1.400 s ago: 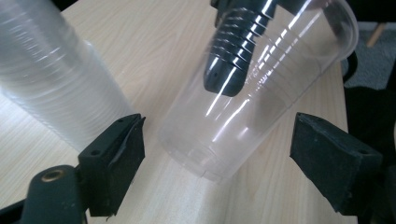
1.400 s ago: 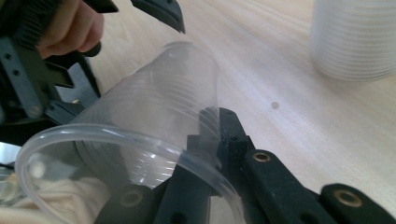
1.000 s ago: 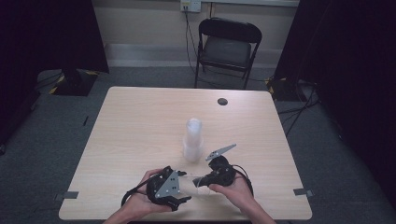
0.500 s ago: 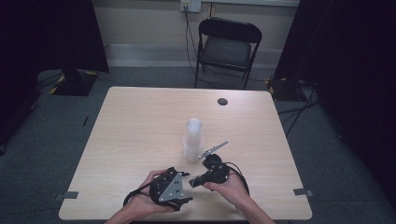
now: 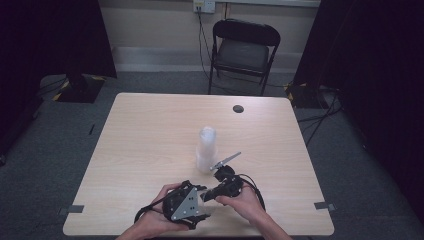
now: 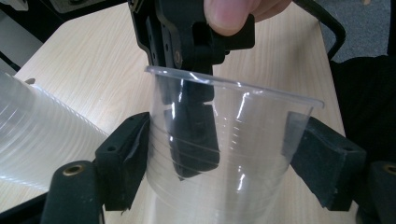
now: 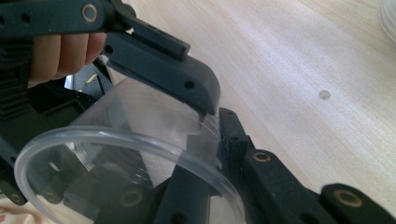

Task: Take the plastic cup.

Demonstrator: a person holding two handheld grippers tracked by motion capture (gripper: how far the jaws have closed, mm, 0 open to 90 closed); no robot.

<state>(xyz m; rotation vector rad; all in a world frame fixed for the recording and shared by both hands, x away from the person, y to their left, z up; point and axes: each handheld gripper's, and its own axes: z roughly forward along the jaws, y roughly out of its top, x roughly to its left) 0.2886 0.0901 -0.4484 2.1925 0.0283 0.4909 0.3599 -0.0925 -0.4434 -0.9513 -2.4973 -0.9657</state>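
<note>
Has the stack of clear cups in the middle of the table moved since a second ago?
No. The stack of cups stands at the same spot on the table, same distance from the dark round hole.

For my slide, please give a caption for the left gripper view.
Left gripper fingers grip a clear plastic cup; right gripper finger reaches inside.

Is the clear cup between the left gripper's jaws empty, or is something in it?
Empty of contents: the clear cup holds no liquid; only the right gripper's jaw dips inside its rim.

Bare recording room or lab

Black curtains flank 1 wooden table on grey carpet; 1 folding chair stands beyond its far edge under a wall socket.
</note>
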